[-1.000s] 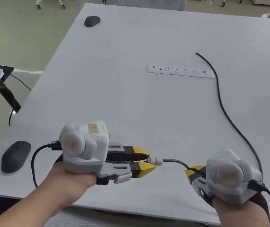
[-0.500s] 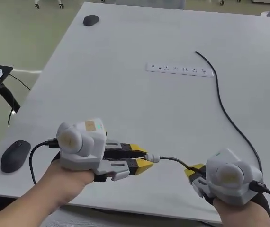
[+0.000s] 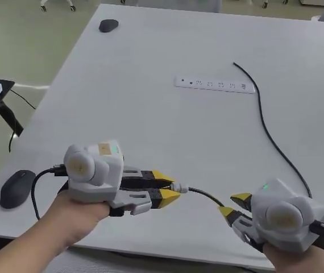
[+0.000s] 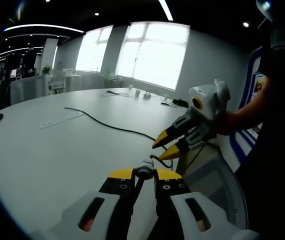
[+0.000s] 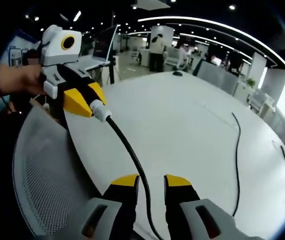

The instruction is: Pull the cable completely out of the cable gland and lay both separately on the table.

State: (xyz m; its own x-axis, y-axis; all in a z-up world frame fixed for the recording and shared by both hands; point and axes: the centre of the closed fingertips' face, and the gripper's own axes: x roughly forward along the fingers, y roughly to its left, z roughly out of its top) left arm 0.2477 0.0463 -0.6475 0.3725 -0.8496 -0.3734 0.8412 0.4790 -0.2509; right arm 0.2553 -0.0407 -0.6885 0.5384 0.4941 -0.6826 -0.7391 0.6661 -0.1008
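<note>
Since a second ago the hands have drawn apart above the counter [image 3: 150, 114], and the right hand-held gripper [image 3: 234, 205] has parted its jaws. The cable [image 3: 204, 195] now runs loose between them, probably for a fresh grip. Meanwhile the left hand-held gripper [image 3: 169, 186] stays clamped on the gland [image 3: 179, 187], held level as the anchor to pull against. Thin, black and slack, the cable still enters the small pale gland, both held just over the counter's near edge.

No legible text; possibly lettering on the blue wall poster [image 4: 256, 82], too blurred
</note>
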